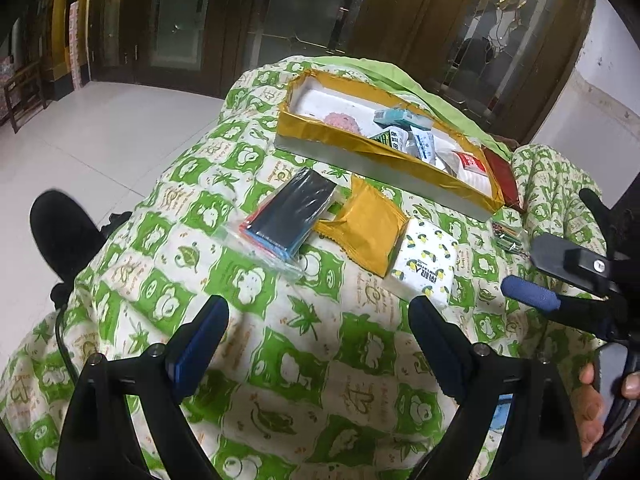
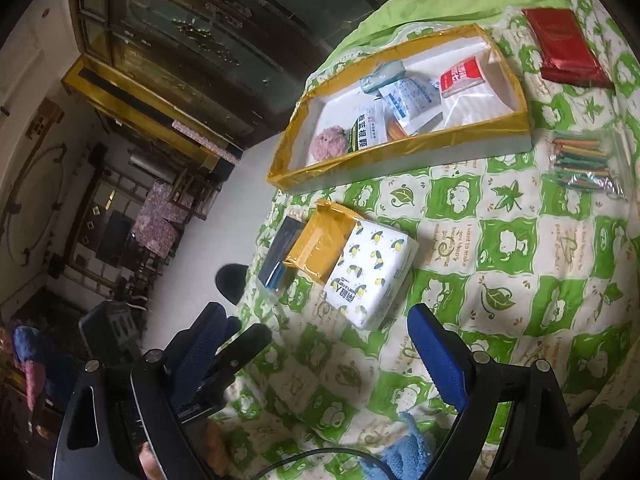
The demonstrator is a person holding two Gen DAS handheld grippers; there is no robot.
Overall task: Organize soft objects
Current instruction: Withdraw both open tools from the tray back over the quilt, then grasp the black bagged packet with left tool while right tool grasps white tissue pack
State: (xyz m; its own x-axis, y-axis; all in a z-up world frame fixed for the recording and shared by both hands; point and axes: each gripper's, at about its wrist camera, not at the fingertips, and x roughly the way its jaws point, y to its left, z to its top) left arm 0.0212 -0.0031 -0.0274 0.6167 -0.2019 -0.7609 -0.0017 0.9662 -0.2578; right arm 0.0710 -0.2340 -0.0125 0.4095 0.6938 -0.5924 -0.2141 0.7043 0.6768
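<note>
A yellow-taped shallow box (image 1: 320, 136) (image 2: 400, 148) lies on the green-and-white quilt and holds a pink puff (image 2: 327, 142) and several sachets. In front of it lie a white tissue pack with lemon print (image 1: 426, 262) (image 2: 370, 276), a yellow pouch (image 1: 366, 228) (image 2: 320, 246) and a dark flat pack in clear wrap (image 1: 290, 212) (image 2: 280, 250). My left gripper (image 1: 320, 340) is open and empty, just short of these. My right gripper (image 2: 320, 344) is open and empty, near the tissue pack; it shows at the right in the left wrist view (image 1: 532, 292).
A red packet (image 2: 568, 54) (image 1: 502, 174) lies beside the box's far end. A clear bag of coloured sticks (image 2: 582, 164) (image 1: 508, 238) lies to the right. The quilt (image 1: 280, 360) drops off at the left to a white tiled floor (image 1: 100, 140). Dark wooden doors stand behind.
</note>
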